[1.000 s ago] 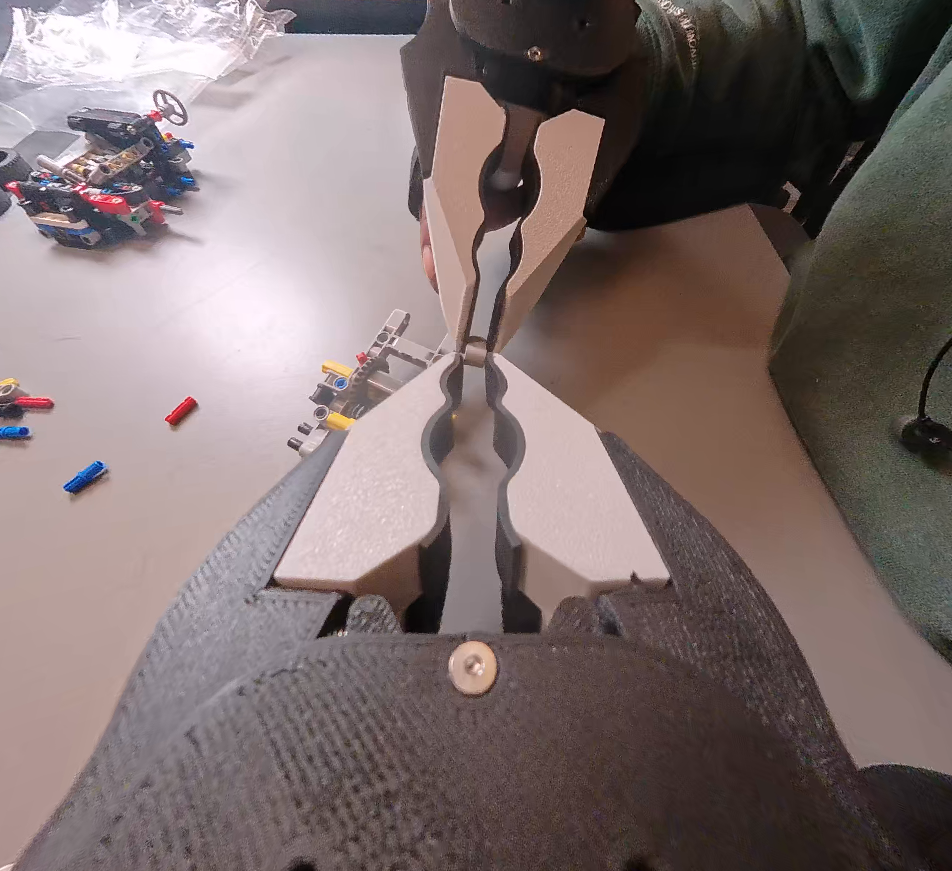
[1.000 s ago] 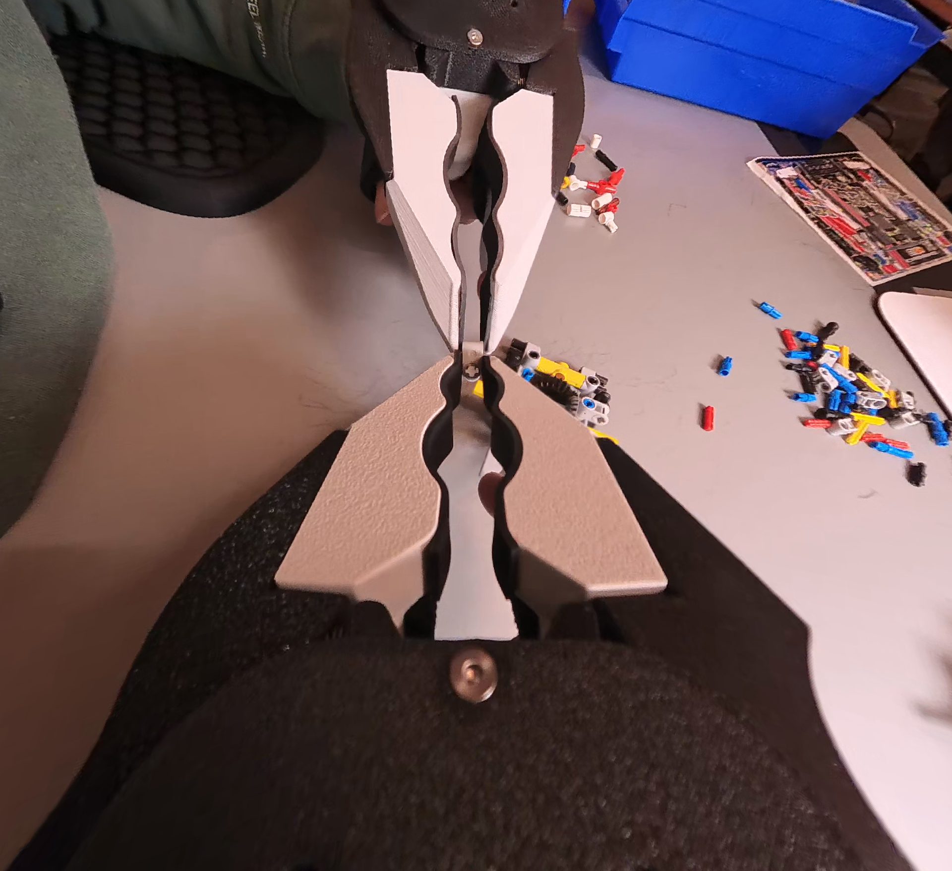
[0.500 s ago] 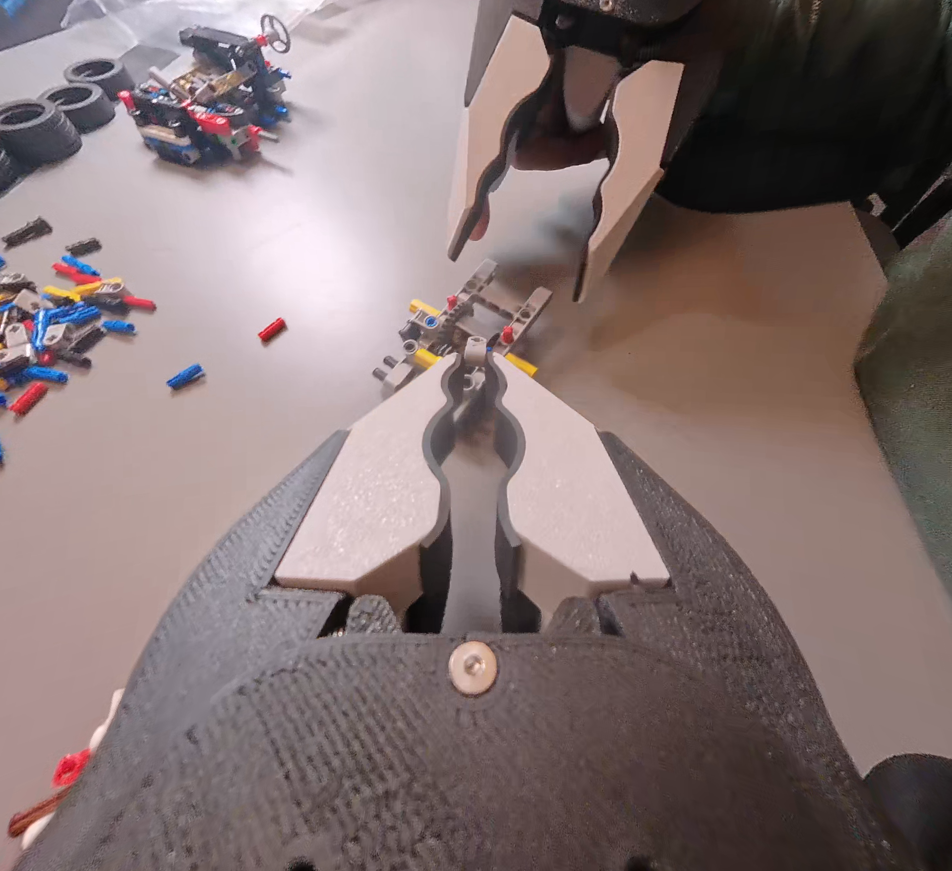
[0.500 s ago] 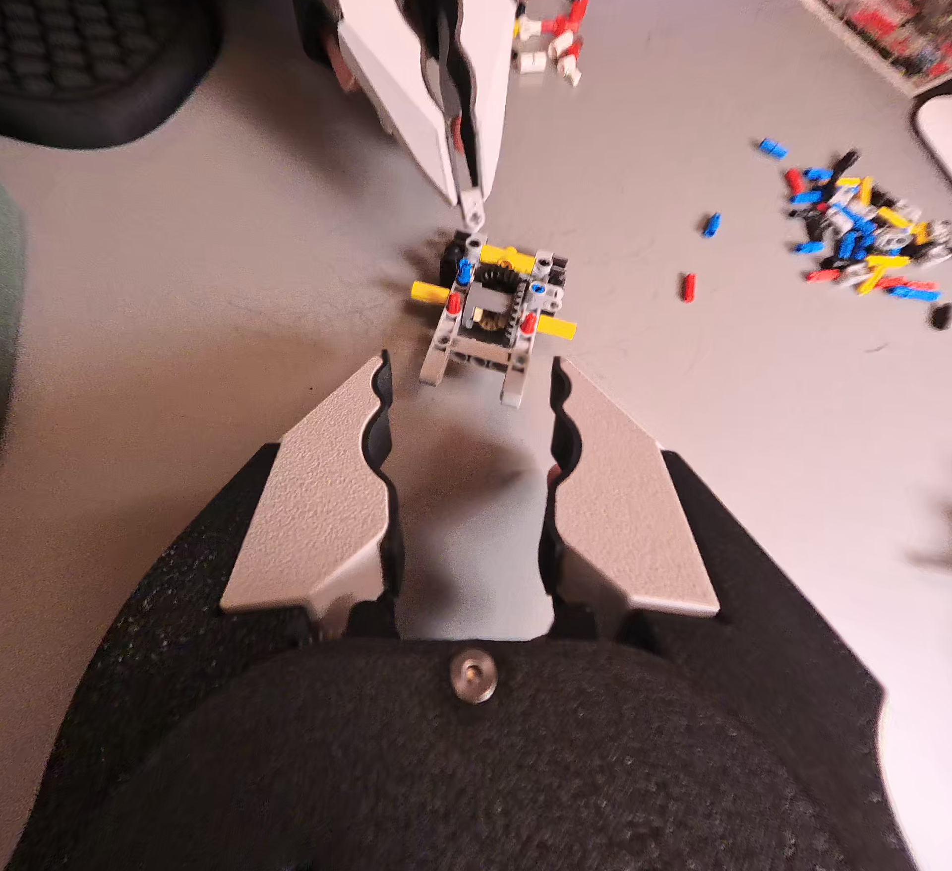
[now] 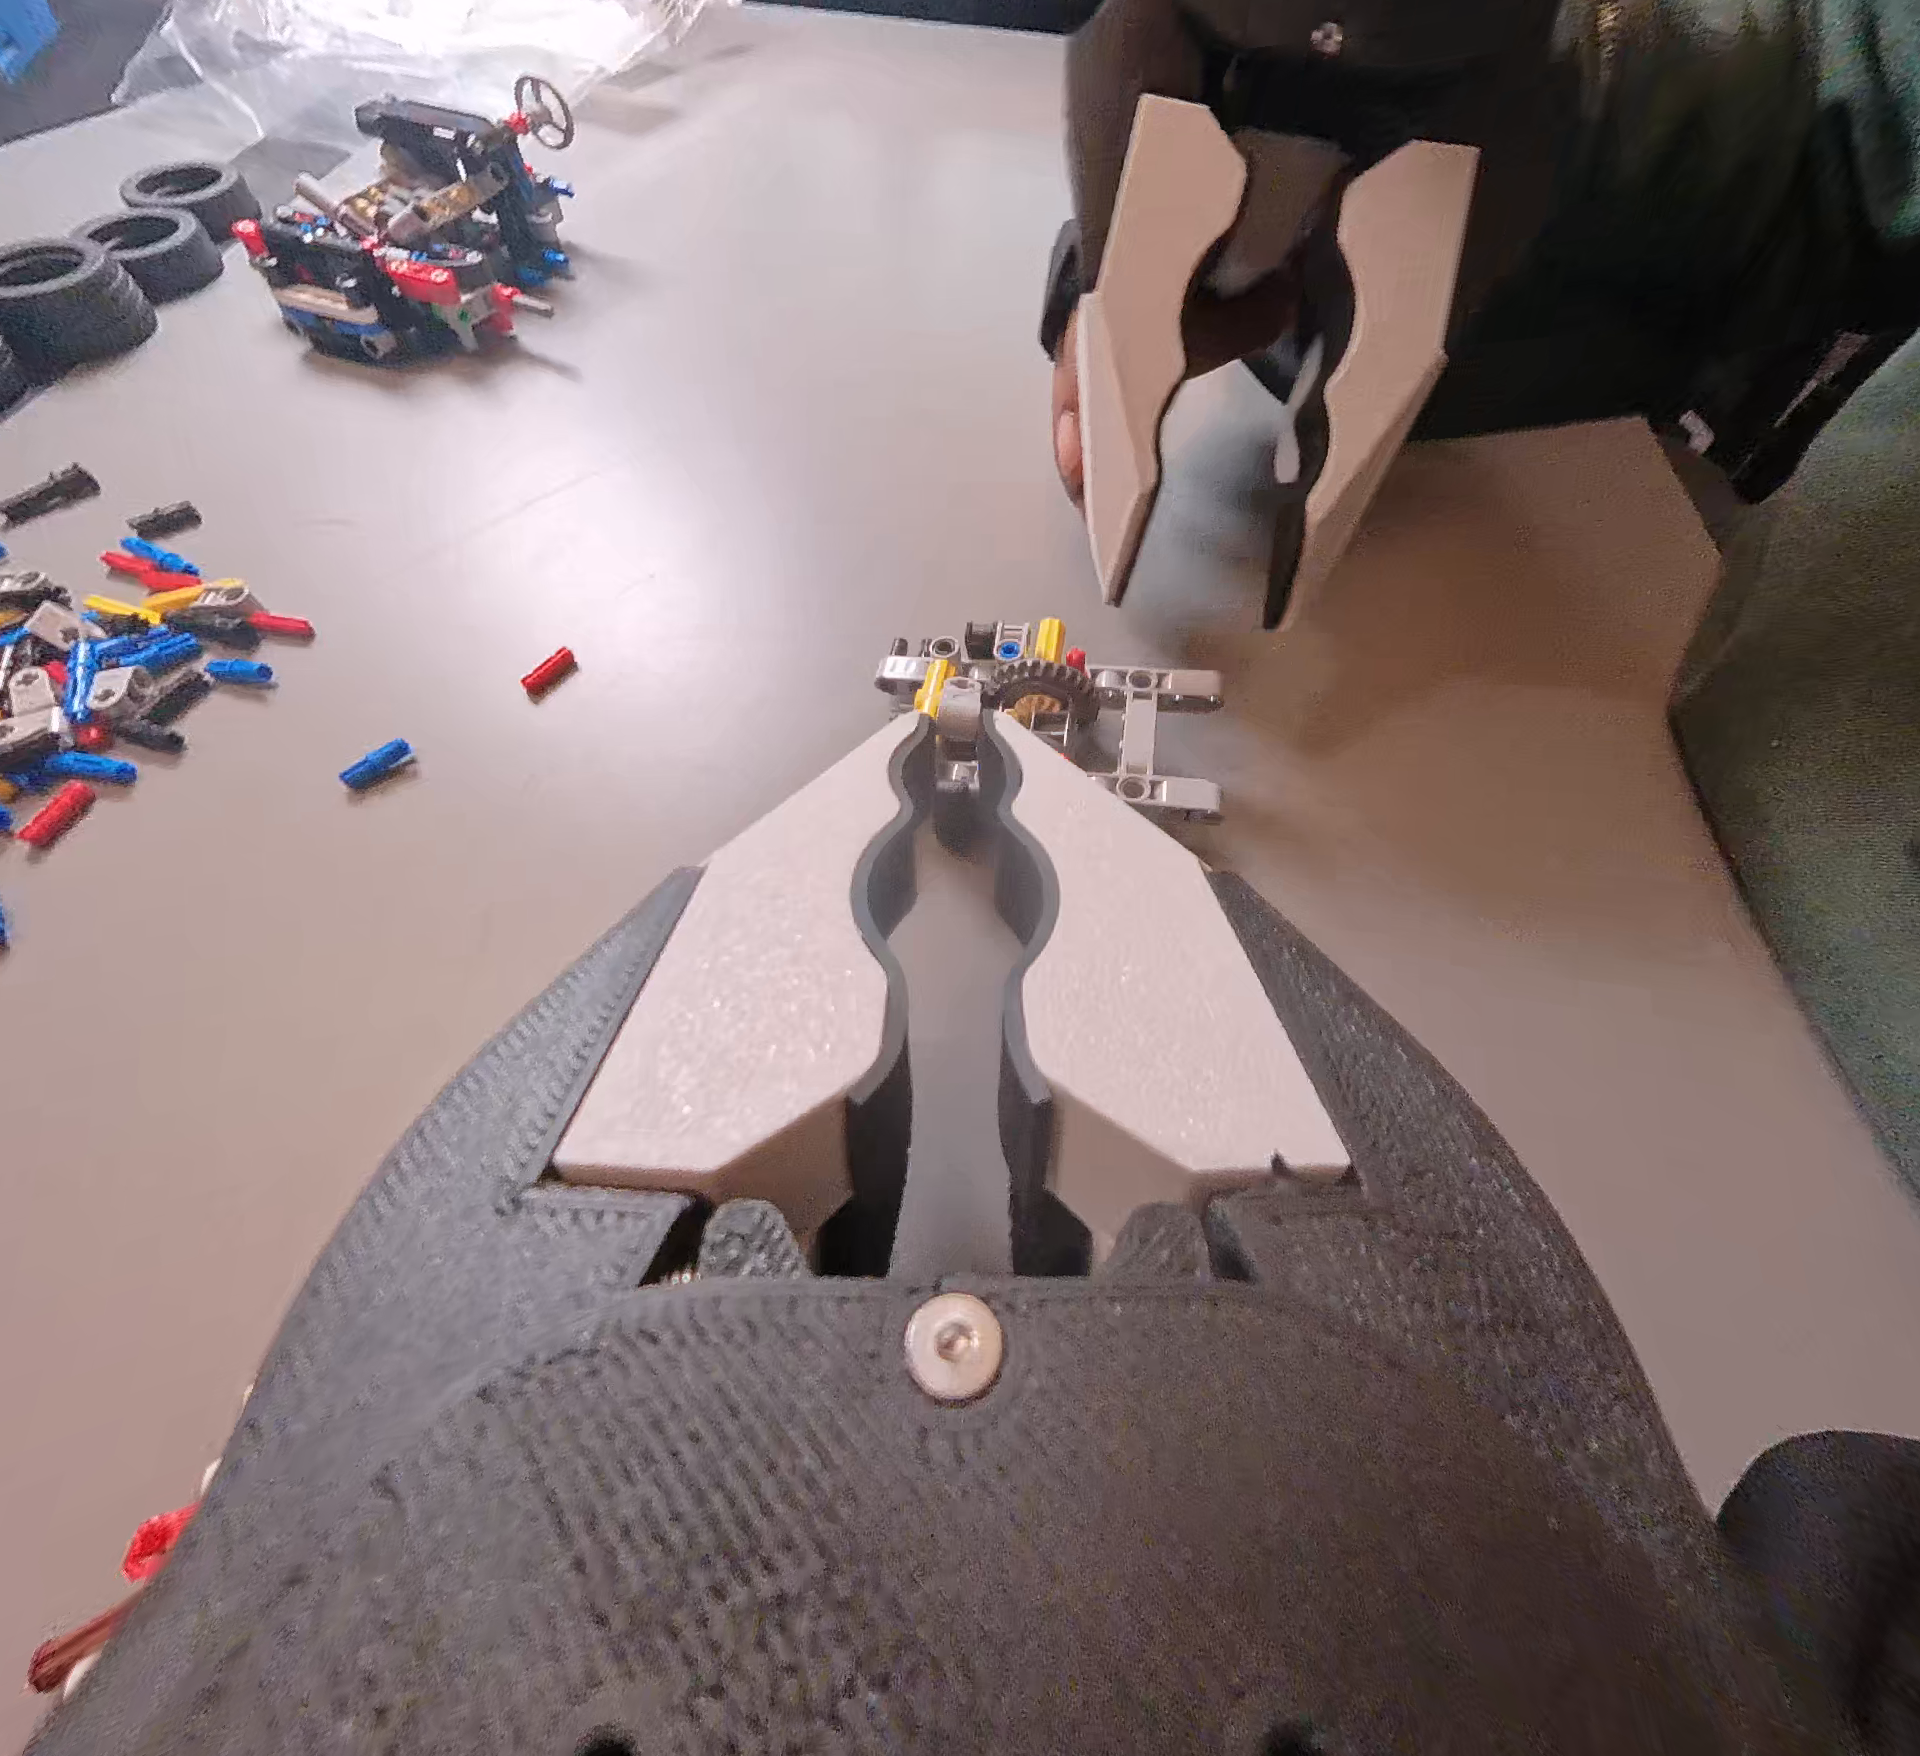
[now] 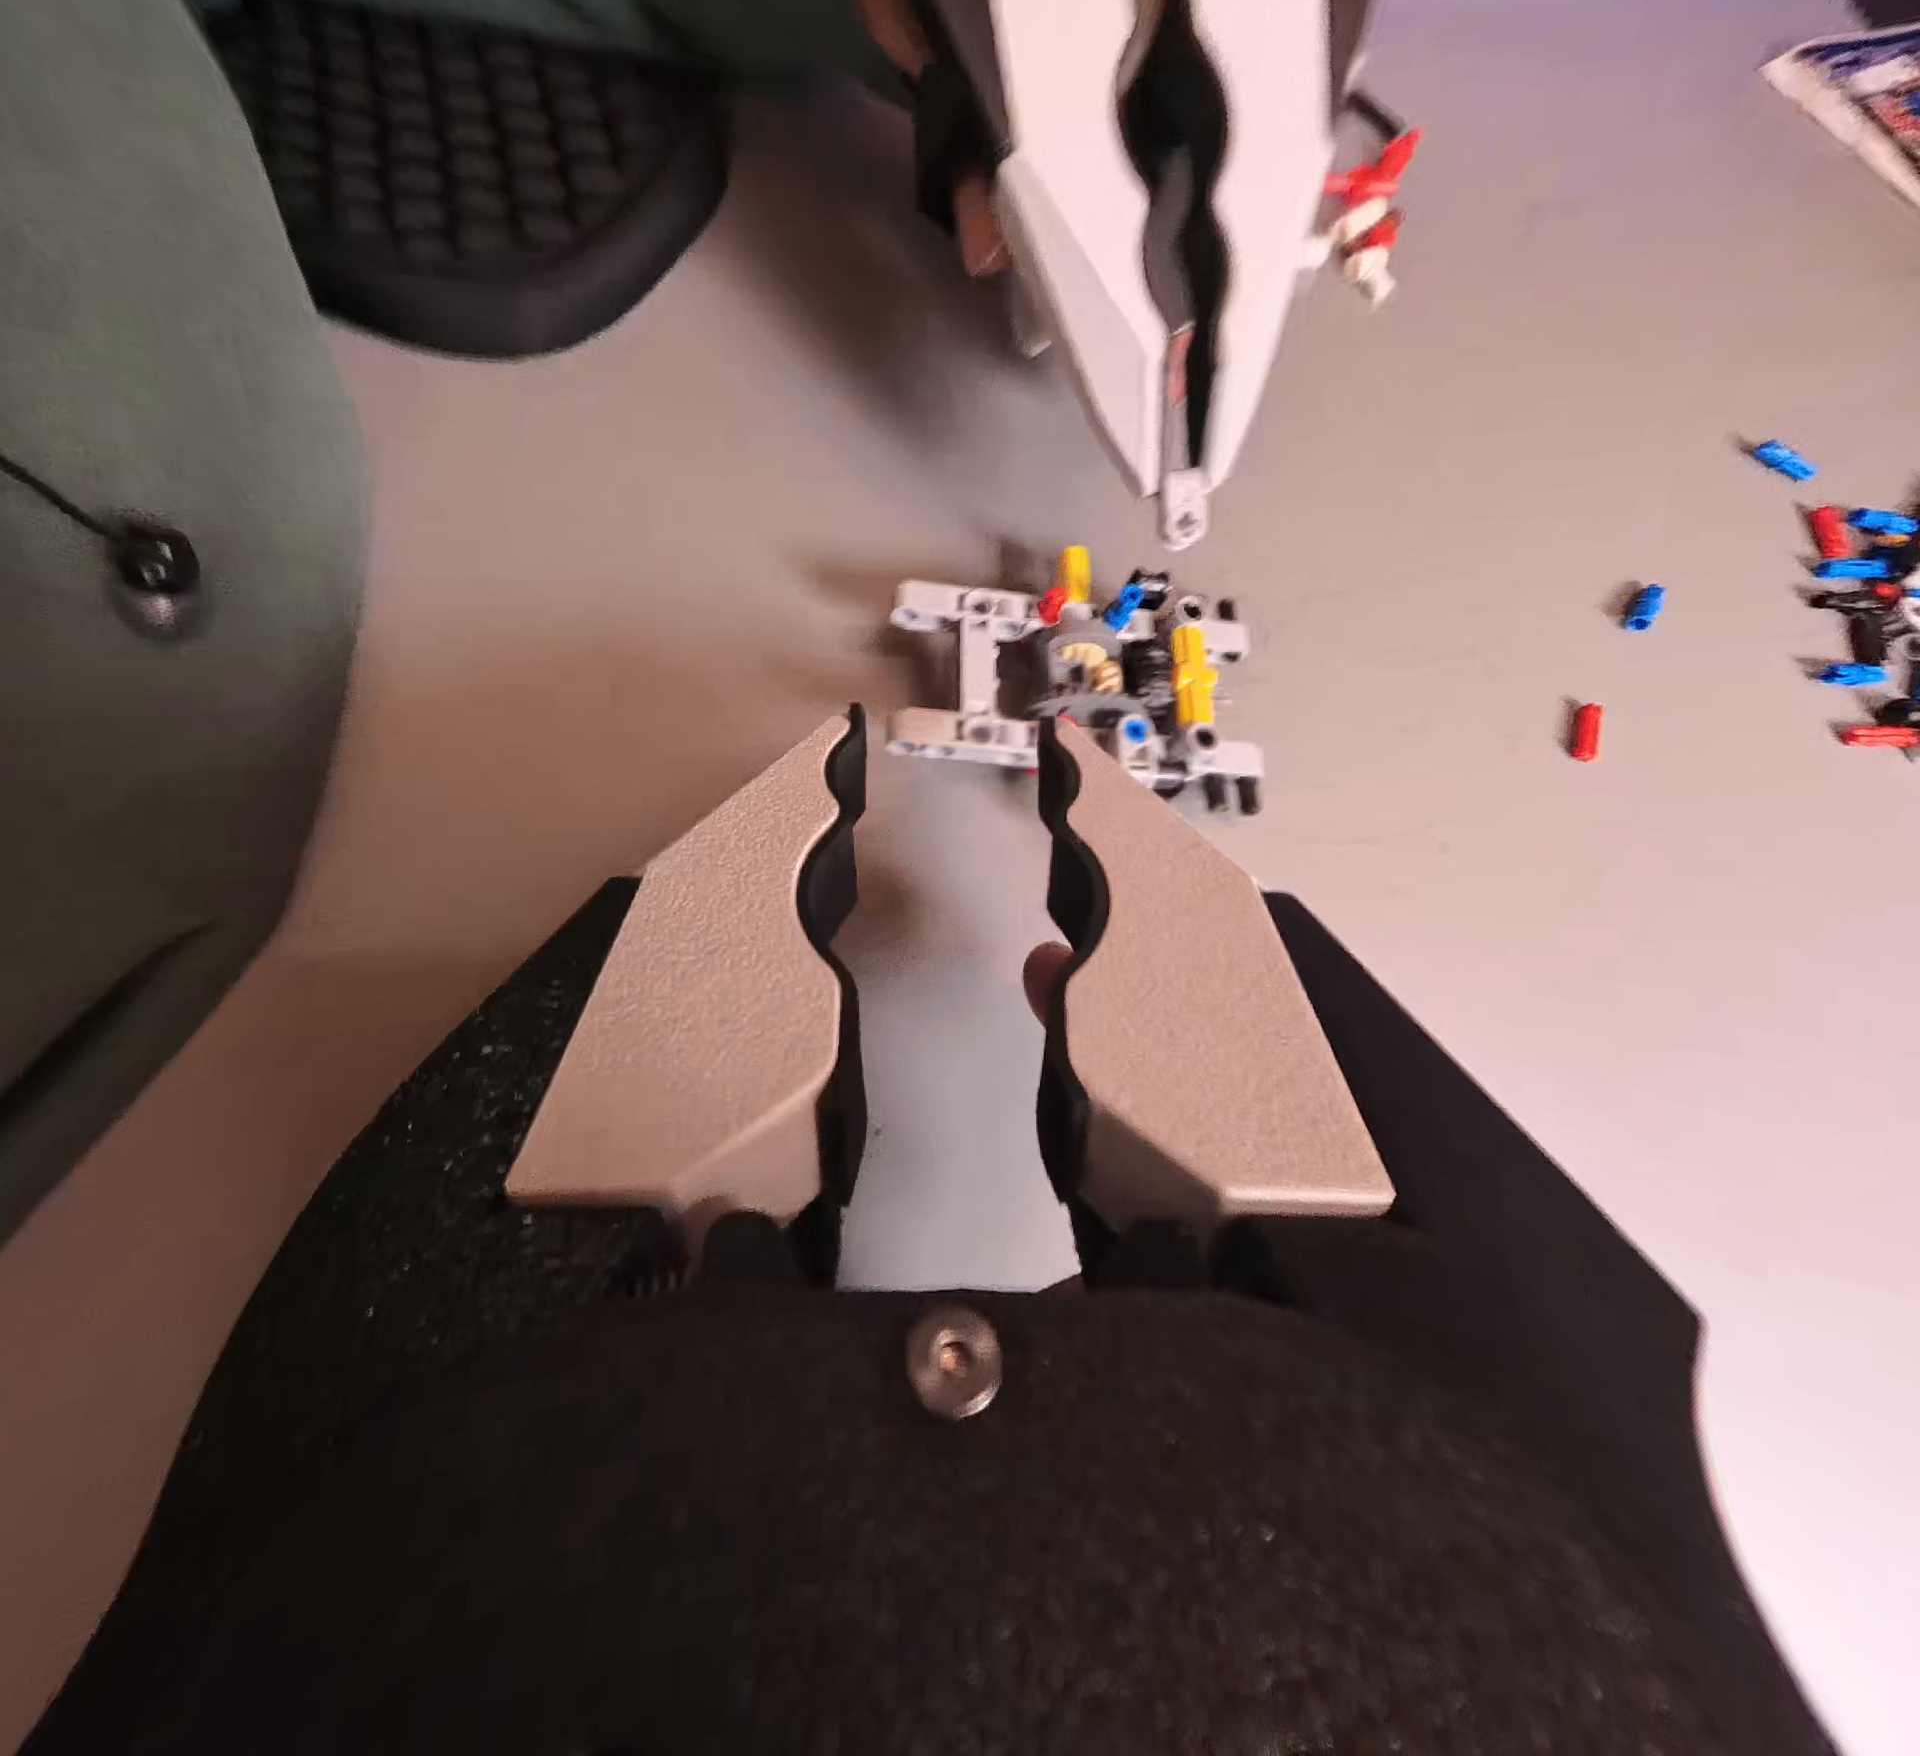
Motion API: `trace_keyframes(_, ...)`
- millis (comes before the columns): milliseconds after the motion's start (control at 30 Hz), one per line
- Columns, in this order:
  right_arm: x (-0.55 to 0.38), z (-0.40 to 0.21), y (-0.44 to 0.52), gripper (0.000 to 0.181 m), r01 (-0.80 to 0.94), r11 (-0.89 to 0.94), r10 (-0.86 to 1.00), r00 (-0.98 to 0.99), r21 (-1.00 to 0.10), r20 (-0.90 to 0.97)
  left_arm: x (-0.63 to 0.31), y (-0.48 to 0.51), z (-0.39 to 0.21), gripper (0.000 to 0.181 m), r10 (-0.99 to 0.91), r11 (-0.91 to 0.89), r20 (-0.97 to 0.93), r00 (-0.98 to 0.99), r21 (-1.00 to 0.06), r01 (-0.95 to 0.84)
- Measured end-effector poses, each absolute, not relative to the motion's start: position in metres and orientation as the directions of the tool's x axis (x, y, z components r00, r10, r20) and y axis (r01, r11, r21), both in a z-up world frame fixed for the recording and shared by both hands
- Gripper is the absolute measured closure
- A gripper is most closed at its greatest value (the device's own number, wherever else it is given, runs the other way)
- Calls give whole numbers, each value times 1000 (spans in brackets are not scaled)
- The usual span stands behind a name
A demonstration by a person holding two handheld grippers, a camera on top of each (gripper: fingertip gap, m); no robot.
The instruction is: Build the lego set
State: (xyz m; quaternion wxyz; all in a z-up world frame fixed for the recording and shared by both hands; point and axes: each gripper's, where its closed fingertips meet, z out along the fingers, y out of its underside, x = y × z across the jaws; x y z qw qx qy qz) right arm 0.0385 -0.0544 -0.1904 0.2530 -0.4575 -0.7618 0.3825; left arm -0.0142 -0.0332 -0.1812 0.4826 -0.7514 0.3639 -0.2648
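left hand-held gripper [image 5: 961,719] is pinching a small grey connector piece [image 5: 961,738] at its tips, jaws nearly closed around it, hovering just beside the grey gear frame assembly [image 6: 1081,683] sitting on the surface [image 5: 727,459]. right hand-held gripper [image 6: 951,750] is holding nothing, jaws spread apart, tips just beside the frame's near edge. partly built car [image 5: 416,241] and black tyres [image 5: 104,272] are sitting far left, loose pins pile [image 5: 94,657] lying nearer.
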Motion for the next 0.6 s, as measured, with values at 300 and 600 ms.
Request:
trace_keyframes(300,16,-172,-31,157,416,114,952,-306,-902,-21,-3,-42,-158,176,-844,-117,-17,535,-970,-214)
trace_keyframes(600,11,-159,-54,163,387,-129,890,-362,-913,-279,9,-49,-147,176,-840,42,-184,511,-960,-276)
